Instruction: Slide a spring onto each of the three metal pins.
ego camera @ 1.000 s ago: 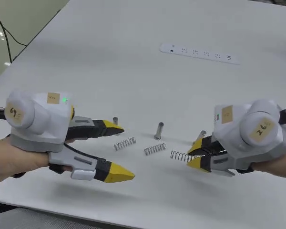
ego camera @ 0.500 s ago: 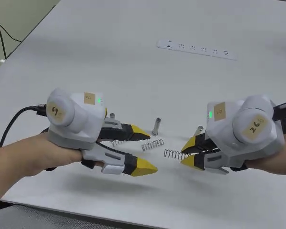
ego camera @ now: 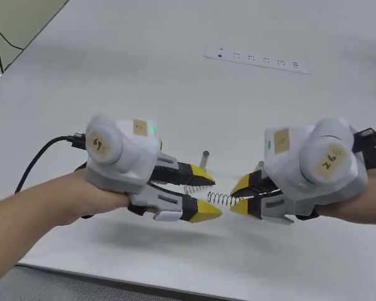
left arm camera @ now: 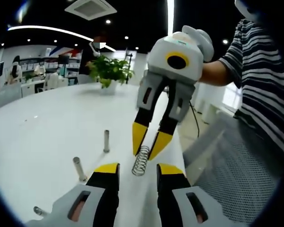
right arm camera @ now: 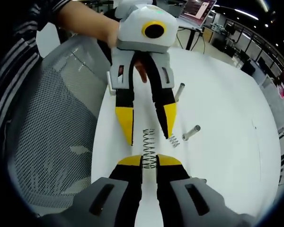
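Observation:
My right gripper [ego camera: 239,195] is shut on one end of a steel spring [ego camera: 220,199] and holds it level just above the white table [ego camera: 175,94]. My left gripper [ego camera: 207,194] faces it, open, with the spring's free end between its yellow fingertips. The right gripper view has my own gripper [right arm camera: 149,161] clamping the spring [right arm camera: 149,145], with the left gripper [right arm camera: 149,134] opposite. From the left gripper [left arm camera: 137,169], the spring [left arm camera: 141,161] hangs from the right gripper [left arm camera: 148,142]. One metal pin [ego camera: 205,157] stands behind the jaws; two pins [left arm camera: 106,141] [left arm camera: 78,169] stand upright, and another pin [right arm camera: 191,132] lies flat.
A second spring [right arm camera: 173,140] lies on the table beside the left gripper's fingertip. A white power strip [ego camera: 257,59] lies far back on the table. A black cable [ego camera: 41,160] trails from the left gripper. A mesh chair [right arm camera: 61,132] sits off the table's near edge.
The left gripper has moved right, toward the right gripper, until its open jaws flank the spring's free end. The right gripper still holds the spring, shifted slightly left.

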